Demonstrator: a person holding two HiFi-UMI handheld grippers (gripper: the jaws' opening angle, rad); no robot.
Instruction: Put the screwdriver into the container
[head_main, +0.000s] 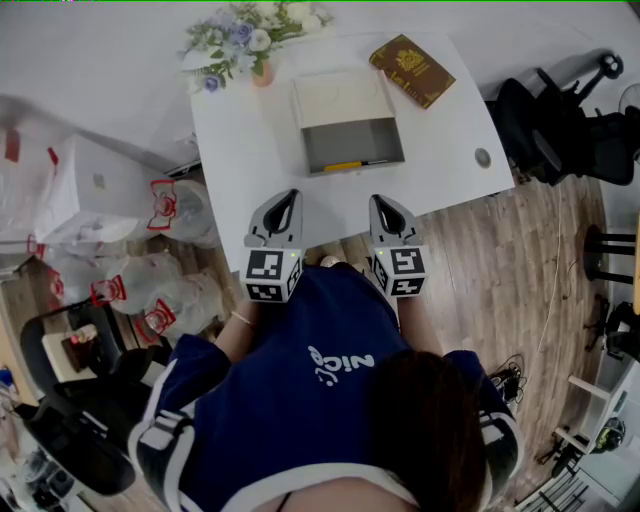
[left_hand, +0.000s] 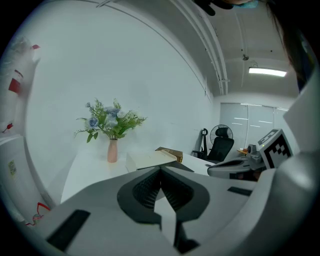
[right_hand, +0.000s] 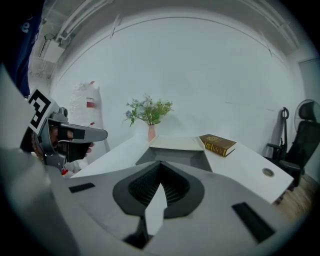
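at upper centre, screwdriver (head_main: 352, 164) lies crosswise in the container (head_main: 350, 142), yellow handle left; flowers (head_main: 245, 35) and book (head_main: 412, 70) flank it; left gripper (head_main: 290, 196), right gripper (head_main: 378, 201) fingers closed, empty.

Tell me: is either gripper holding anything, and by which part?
Nothing is held. The left gripper and right gripper are both shut and empty; the screwdriver lies in the container.

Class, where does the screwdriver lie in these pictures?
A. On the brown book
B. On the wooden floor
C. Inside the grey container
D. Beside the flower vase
C: the head view shows the screwdriver lying inside the grey container, along its near wall.
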